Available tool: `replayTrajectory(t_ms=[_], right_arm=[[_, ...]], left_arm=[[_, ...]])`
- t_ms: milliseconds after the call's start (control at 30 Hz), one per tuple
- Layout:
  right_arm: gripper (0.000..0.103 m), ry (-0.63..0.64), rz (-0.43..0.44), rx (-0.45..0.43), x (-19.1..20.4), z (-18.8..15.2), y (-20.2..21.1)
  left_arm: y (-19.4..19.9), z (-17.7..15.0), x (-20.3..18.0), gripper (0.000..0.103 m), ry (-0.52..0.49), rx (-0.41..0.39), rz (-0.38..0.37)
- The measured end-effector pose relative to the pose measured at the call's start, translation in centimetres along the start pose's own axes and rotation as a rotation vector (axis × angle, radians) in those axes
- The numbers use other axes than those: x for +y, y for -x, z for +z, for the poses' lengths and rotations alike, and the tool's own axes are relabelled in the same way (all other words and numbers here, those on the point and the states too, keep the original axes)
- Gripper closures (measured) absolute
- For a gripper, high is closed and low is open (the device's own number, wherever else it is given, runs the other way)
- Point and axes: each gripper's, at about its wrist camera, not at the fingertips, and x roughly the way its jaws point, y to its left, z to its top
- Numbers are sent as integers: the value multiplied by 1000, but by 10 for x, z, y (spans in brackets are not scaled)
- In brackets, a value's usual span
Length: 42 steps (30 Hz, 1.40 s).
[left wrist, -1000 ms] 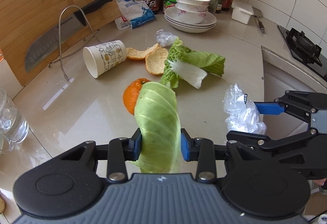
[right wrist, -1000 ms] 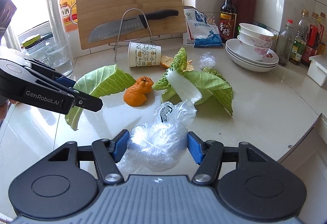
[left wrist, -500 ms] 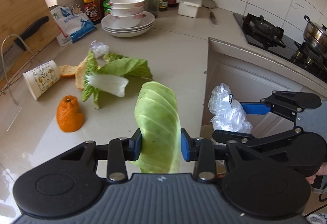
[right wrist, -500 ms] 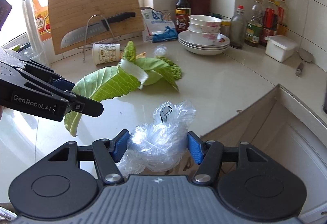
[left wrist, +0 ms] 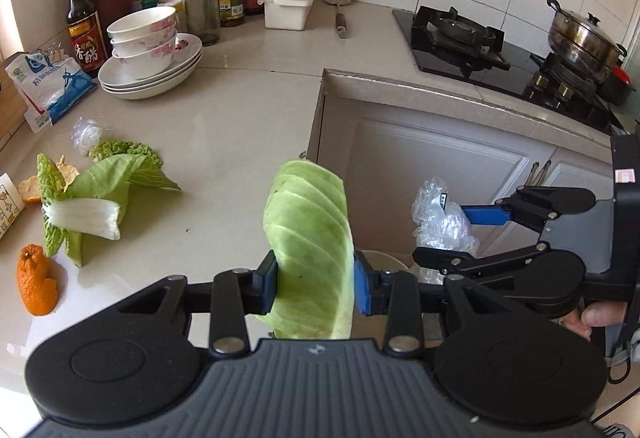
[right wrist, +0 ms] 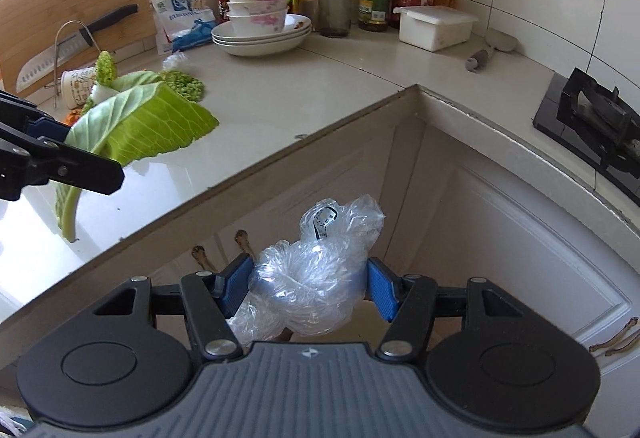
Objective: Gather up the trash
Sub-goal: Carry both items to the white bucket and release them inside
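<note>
Left wrist view: left gripper [left wrist: 315, 288] jaws clamped on the cabbage leaf [left wrist: 310, 250], right gripper [right wrist: 310, 288] jaws set wide, pinching the crumpled plastic bag [right wrist: 312, 278]. Since a second ago both loads have swung off the table [left wrist: 240, 126] past its edge, now over the cabinet front; judged as carry toward a bin. Pale rim [left wrist: 380, 258] behind the leaf may be that bin, mostly hidden. Orange peel [left wrist: 38, 286] and other greens remain on the table.
</note>
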Motion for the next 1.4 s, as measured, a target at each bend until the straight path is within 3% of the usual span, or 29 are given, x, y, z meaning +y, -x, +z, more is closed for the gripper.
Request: replayTrajectory(t_ms=[300,367,433,533,1033,1400], right_arm=[[35,0,3,25,-30,0,-28],[27,4,2,27,-34,0,-33],[10,5,5,11,-37,0,-32],[2,9,16,7,-40,-1,-31],[0,-26,-47,18,-60,-22,-7],[0,-97,-59,94,-75,-60,-9]], left_arm=[[-20,13,-16,67,5,18,36],[-23,16,-19,67,5,22,41],[-28,18,-22,67,4,25,45],[-35,22,-27,67,0,31,44],[-90,29,-77,67,-93,94,-48],[-183,2,-115,67,-135,225,-79]])
